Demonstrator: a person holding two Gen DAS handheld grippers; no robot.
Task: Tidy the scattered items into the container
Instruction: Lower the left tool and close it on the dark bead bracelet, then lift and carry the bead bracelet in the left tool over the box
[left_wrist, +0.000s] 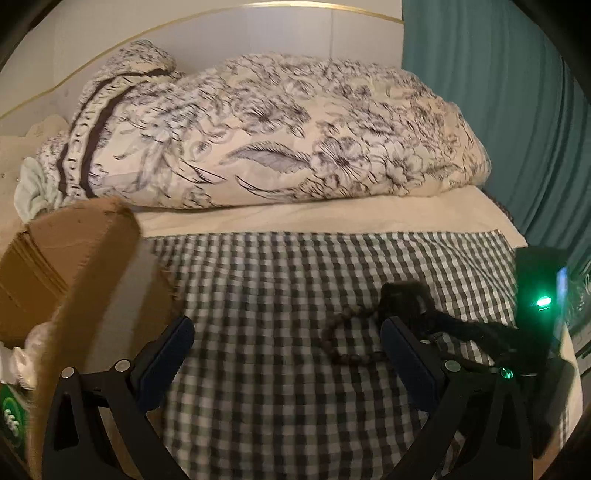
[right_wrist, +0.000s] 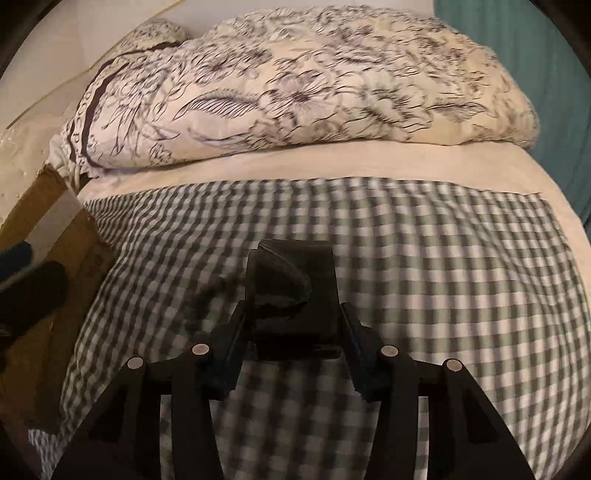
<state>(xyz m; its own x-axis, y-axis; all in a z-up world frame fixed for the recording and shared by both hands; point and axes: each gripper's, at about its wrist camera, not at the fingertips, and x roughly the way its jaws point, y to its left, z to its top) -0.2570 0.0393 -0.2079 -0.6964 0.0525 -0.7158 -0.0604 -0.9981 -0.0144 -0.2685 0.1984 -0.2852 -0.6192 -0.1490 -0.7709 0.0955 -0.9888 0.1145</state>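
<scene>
Clamped between the right gripper's (right_wrist: 293, 334) pads sits a dark folded cloth bundle (right_wrist: 291, 295), resting on the checked sheet (right_wrist: 443, 277). Left gripper (left_wrist: 286, 354) hangs with jaws wide apart and nothing in them; a beaded bracelet (left_wrist: 345, 341) lies at two o'clock of it. From the bundle, the cardboard box (right_wrist: 55, 229) stands at nine o'clock. Judging by this, a clean lift needs a firm squeeze low on the bundle, so no loose fold trails over the box's rim.
</scene>
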